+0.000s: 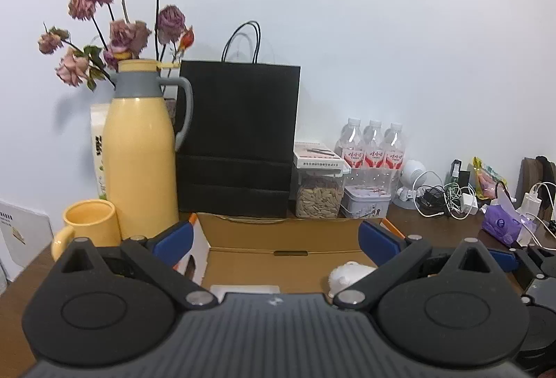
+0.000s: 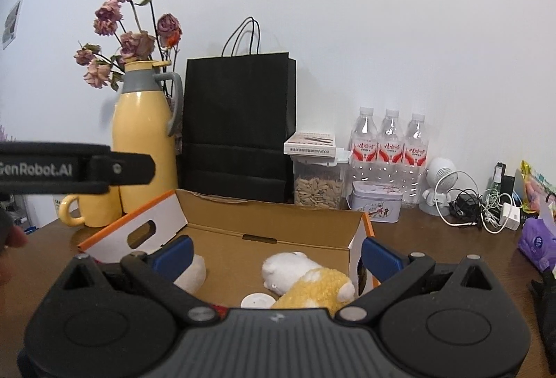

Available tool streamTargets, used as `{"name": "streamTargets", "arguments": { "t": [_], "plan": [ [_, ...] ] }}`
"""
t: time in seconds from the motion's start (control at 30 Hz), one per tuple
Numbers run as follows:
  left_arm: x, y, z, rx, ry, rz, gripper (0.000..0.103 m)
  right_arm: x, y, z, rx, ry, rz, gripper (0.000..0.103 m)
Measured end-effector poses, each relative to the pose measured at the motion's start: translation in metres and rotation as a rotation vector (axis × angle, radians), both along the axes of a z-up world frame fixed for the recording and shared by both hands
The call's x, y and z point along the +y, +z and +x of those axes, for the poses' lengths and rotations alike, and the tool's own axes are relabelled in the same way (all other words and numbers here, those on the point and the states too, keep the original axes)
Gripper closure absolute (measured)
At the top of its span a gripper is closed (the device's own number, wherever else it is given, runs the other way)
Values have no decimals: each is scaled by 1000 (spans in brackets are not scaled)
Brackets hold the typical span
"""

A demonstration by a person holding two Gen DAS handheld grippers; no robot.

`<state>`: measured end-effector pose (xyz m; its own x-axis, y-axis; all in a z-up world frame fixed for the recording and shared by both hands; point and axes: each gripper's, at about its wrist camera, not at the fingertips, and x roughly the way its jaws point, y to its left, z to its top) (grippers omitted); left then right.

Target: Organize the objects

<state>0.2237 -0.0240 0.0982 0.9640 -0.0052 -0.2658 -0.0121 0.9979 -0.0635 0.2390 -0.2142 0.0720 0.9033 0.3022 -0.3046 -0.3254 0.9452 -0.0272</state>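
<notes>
- Right gripper hovers low over the open cardboard box, blue fingers spread wide, nothing between them.
- Left gripper is likewise over the box's near side — fingers wide apart, empty.
- In the box, nearest the right gripper: a yellow-and-white plush toy lying on its side toward the right wall, touching a small white round lid-like piece at its near edge. Another white soft item sits by the left finger, partly hidden.
- The left view shows only the plush's white end and a flat white thing at the near edge; cannot tell what it is.
- Judged step: sorting the box contents. Plush looks like the likely pick for the right gripper.
- To do it well — drop straight down and centre the fingers across the plush body, not its head; it's soft, so it will squash and needs a deep bite.
- Keep the right finger clear of the box wall and the orange-edged flap; light cardboard may shift if nudged.
- Keep the left gripper back so they don't clash.
- Beyond, on the table: yellow mug, yellow thermos jug, black paper bag, seed jar, tin, three water bottles, cables.
</notes>
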Motion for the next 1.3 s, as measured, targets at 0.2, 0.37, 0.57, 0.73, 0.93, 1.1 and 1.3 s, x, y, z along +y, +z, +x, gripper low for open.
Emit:
{"name": "streamTargets", "arguments": {
  "t": [0.2,0.37,0.57,0.73,0.93,1.1,1.3],
  "plan": [
    [3,15,-31,-17,8,11,0,-5,4,-29,0,1,-19,0],
    [2,19,-60,-15,-8,42,0,-11,6,-60,8,4,-38,0],
    [-1,12,-98,4,-22,78,0,-21,1,-94,34,7,-60,0],
    [-6,-5,-128,49,-37,110,0,-30,-9,-122,66,4,-70,0],
    [-6,-36,-154,132,-33,123,0,-38,-27,-147,116,-6,-111,0],
    [-2,-64,-170,219,-37,90,0,-44,-44,-159,162,-12,-118,0],
    [-8,-87,-174,286,-68,77,0,-47,-61,-169,211,-14,-137,0]
  ]
}}
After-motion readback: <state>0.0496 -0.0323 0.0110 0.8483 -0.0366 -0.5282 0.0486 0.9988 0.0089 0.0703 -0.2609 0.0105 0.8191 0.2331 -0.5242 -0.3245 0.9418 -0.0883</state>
